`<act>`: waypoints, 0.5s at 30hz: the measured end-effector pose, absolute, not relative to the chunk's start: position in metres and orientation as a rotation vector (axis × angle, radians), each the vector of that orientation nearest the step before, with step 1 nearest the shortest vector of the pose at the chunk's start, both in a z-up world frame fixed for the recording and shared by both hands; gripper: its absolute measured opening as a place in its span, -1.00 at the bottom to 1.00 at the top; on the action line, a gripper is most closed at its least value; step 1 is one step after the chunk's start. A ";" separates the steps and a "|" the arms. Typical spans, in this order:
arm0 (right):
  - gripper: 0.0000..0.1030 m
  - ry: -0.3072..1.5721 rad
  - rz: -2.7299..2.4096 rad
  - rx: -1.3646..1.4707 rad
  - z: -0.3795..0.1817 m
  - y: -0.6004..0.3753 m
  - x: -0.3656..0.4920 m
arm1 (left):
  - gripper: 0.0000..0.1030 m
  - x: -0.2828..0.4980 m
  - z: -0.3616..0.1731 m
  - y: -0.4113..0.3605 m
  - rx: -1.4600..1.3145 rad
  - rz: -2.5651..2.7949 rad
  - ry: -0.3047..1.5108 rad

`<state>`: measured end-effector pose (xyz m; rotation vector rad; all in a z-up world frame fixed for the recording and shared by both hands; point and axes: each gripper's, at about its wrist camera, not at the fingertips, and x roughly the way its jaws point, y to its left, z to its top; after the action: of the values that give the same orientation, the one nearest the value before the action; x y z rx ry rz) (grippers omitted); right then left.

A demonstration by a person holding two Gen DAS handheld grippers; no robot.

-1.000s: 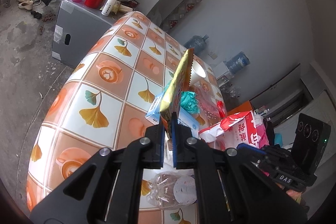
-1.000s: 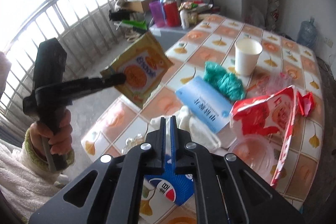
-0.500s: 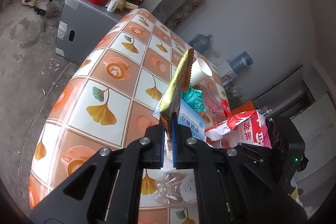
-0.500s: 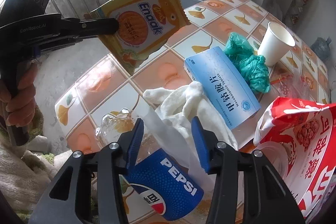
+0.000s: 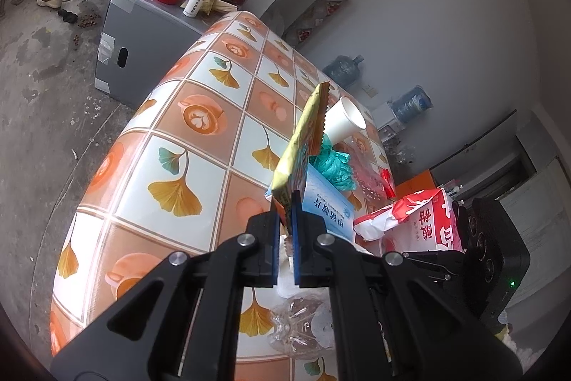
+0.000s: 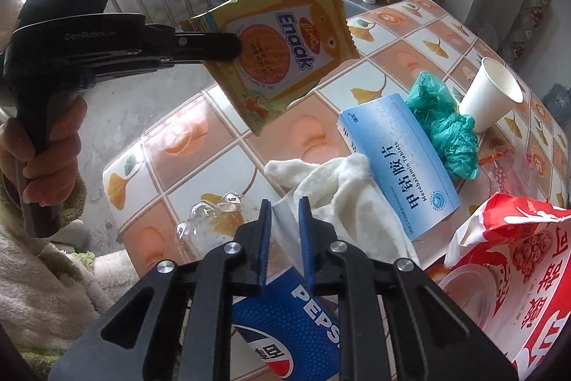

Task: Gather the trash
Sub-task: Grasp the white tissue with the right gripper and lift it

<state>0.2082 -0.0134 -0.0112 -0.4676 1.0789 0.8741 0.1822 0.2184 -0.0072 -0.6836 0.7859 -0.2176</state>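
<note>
**A:** What do the fingers hold?

**B:** The left gripper (image 5: 285,220) pinches a yellow Enaak snack wrapper (image 6: 278,56) by its lower corner, lifted clear above the tiled worktop (image 5: 200,116). The right gripper (image 6: 285,220) has its fingers narrowed around the clear plastic top of a blue Pepsi cup (image 6: 292,320); contact is unclear.

**A:** And around them?

**B:** A white cloth (image 6: 335,181), a blue medicine box (image 6: 396,159), a teal plastic bag (image 6: 446,131), a paper cup (image 6: 489,95) and a red snack bag (image 6: 528,274) lie on the worktop.
</note>
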 end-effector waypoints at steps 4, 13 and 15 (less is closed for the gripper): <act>-0.78 1.082 0.852 -0.472 -0.013 -0.016 0.210 | -0.93 0.182 -0.007 0.218 -0.684 -0.217 0.786; -0.77 1.092 0.851 -0.463 -0.015 -0.020 0.212 | -0.93 0.182 -0.006 0.218 -0.683 -0.217 0.787; -0.78 1.093 0.851 -0.463 -0.017 -0.020 0.212 | -0.93 0.182 -0.006 0.218 -0.682 -0.215 0.786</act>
<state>0.2116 -0.0203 -0.0166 -0.4629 1.0929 0.8511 0.1820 0.2177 -0.0062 -0.6817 0.7862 -0.2154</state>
